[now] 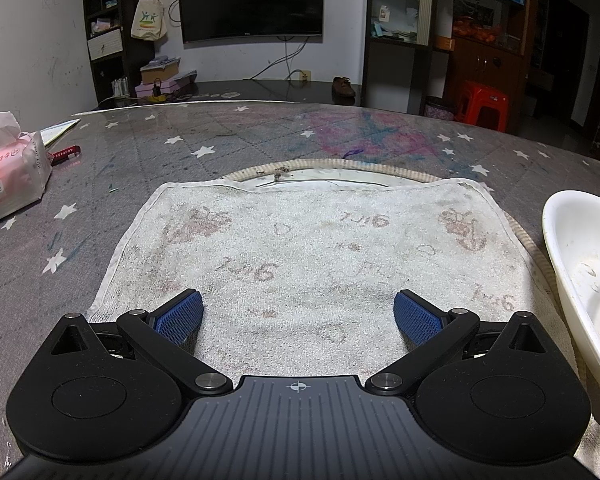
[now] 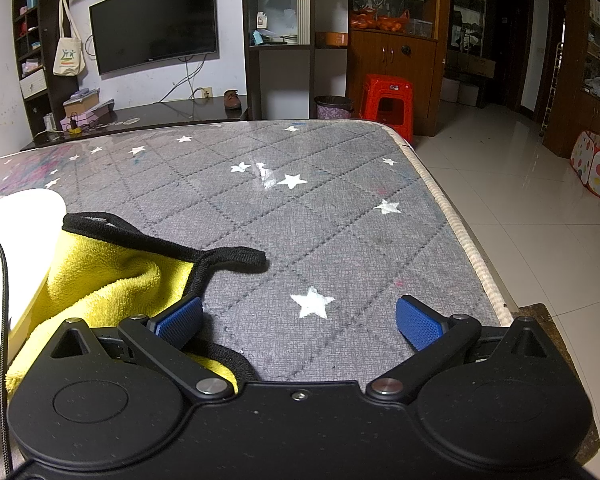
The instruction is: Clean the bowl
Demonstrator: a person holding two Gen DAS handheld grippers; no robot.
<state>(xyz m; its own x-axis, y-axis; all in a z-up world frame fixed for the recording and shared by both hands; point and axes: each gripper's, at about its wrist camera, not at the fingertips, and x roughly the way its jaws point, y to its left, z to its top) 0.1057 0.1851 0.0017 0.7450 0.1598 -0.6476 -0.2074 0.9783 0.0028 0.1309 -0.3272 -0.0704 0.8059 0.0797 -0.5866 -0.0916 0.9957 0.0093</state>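
Tilting on its rim, the white bowl (image 1: 580, 264) faces left.

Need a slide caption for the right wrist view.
Open right tool over starred table cover, yellow cloth and white bowl at left.

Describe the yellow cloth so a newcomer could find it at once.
Start at the grey star-patterned table cover, then look to the white bowl at its left side in the right wrist view. Against that bowl lies the yellow cloth, the only bright yellow fabric, fluffy, crumpled and edged in black trim.
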